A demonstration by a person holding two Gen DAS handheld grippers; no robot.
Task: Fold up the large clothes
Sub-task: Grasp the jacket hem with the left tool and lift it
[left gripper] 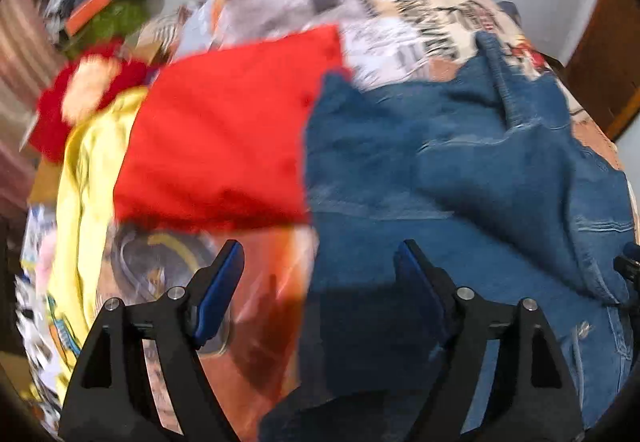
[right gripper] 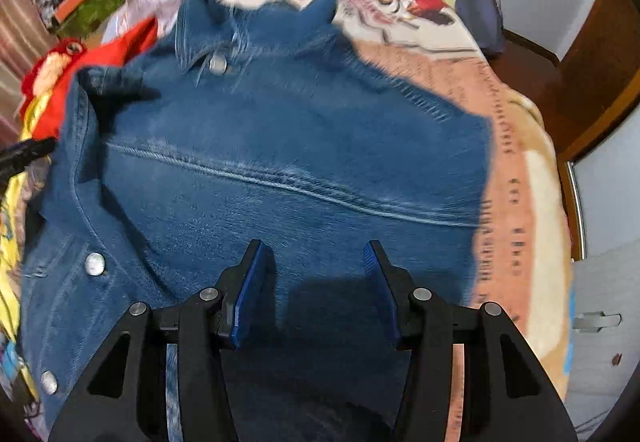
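Observation:
A blue denim jacket (right gripper: 280,145) lies spread on the bed, collar and metal snap buttons toward the far and left sides. In the left wrist view the denim jacket (left gripper: 460,169) fills the right half. My left gripper (left gripper: 320,246) hovers open over the jacket's left edge, where it meets the printed bedcover; nothing is between its blue pads. My right gripper (right gripper: 314,244) hangs open above the jacket's lower back panel, pointing steeply down, its pads apart and pinching no cloth. Both views are motion-blurred.
A red cloth (left gripper: 224,129) lies left of the jacket, with a yellow garment (left gripper: 88,177) and a red plush toy (left gripper: 84,89) beyond it. The printed bedcover (right gripper: 516,177) shows at right. A dark bag (right gripper: 480,13) and wooden bed frame (right gripper: 588,89) sit far right.

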